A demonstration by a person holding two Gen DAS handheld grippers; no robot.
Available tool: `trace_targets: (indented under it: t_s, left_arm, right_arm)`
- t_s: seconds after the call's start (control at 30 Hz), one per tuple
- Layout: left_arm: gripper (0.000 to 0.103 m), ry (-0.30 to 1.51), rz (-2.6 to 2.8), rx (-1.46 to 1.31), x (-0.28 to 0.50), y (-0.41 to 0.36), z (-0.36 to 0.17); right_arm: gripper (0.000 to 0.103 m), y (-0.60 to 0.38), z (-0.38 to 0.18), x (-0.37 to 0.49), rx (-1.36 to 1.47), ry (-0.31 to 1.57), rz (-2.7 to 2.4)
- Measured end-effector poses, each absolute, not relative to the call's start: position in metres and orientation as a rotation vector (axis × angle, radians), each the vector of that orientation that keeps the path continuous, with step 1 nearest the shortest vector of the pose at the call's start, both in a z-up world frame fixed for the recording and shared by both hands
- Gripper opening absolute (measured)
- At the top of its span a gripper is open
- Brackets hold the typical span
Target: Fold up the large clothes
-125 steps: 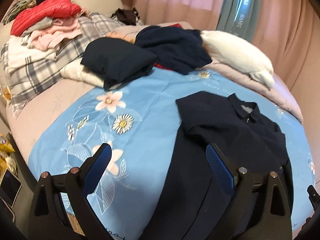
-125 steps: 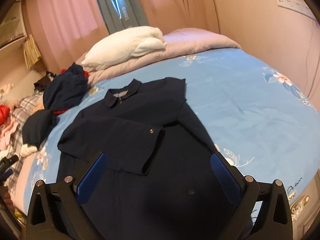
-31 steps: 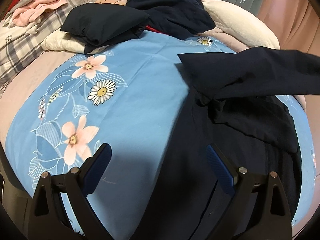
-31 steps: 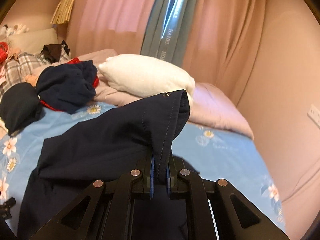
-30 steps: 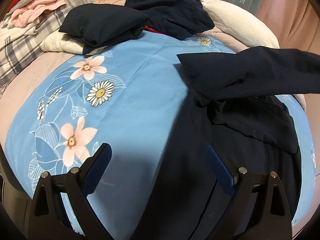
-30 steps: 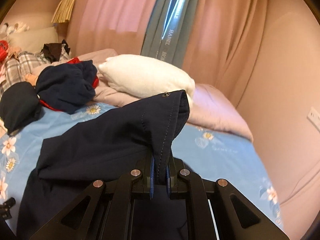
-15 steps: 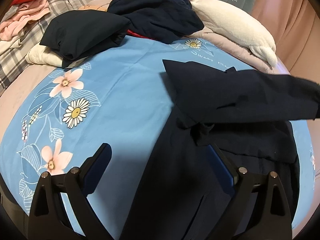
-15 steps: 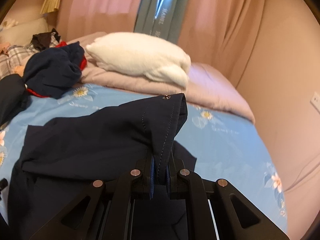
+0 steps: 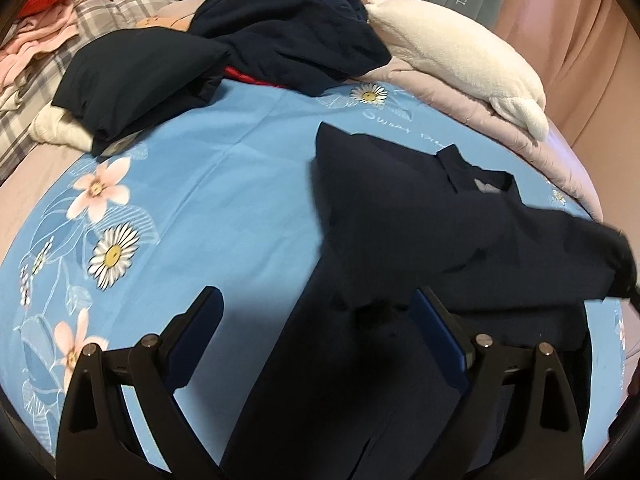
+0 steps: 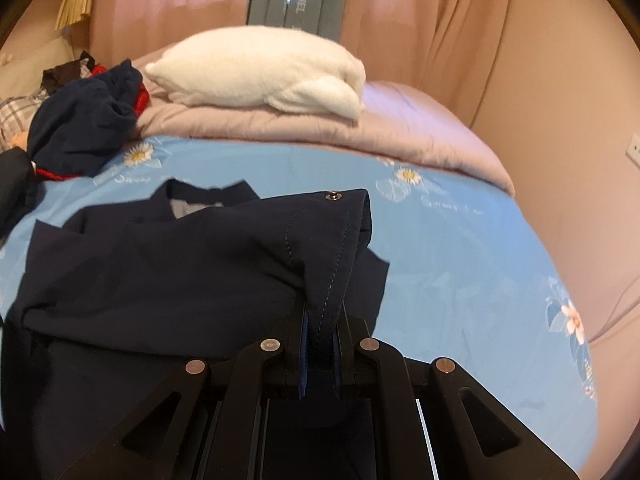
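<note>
- Right wrist view: right claw [image 10: 320, 344] closed tight on the stitched cuff [image 10: 336, 240] of the navy jacket [image 10: 140, 272]; sleeve lifted and drawn across the jacket body; a metal snap [image 10: 333, 196] shows at the cuff's top edge.
- Left wrist view: left claw [image 9: 316, 340] wide open, empty, hovering over the jacket's [image 9: 400, 240] lower part; blue pads [image 9: 440, 344] bare.
- Jacket lies on the blue floral sheet [image 9: 220, 184] of the bed, collar [image 9: 472, 176] toward the far side; lower hem out of frame, so its lie is unclear.
- Sleeve end reaches the right edge of the left view, where a dark shape, probably the right claw, grips it.
- Beyond: folded dark garment [image 9: 132, 80] on a cream one, crumpled navy pile [image 9: 288, 40], white pillow [image 10: 260, 68] on the mauve quilt [image 10: 400, 132].
- Farthest: pink curtains [image 10: 420, 20].
</note>
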State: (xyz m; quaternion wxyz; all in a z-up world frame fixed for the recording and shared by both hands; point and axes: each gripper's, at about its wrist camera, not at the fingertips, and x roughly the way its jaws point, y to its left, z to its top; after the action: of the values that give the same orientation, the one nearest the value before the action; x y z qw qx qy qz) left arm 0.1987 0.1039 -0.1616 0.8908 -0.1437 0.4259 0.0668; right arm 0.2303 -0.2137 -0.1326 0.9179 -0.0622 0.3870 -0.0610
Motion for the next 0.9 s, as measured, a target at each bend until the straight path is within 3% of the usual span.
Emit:
trace_targets:
  t_s: [0.17, 0.47, 0.9]
  left_arm:
    - [0.089, 0.888, 0.078, -0.348, 0.219, 0.096, -0.162]
    - [0.063, 0.933, 0.051, -0.381, 0.249, 0.084, -0.186]
    - [0.066, 0.98, 0.11, -0.352, 0.263, 0.082, -0.214]
  right_arm:
    - [0.009, -0.223, -0.149, 0.23, -0.099, 0.83, -0.128]
    - [0.009, -0.233, -0.172, 0.23, -0.065, 0.88, -0.126]
    - [0.009, -0.248, -0.209, 0.231, 0.01, 0.952, -0.127]
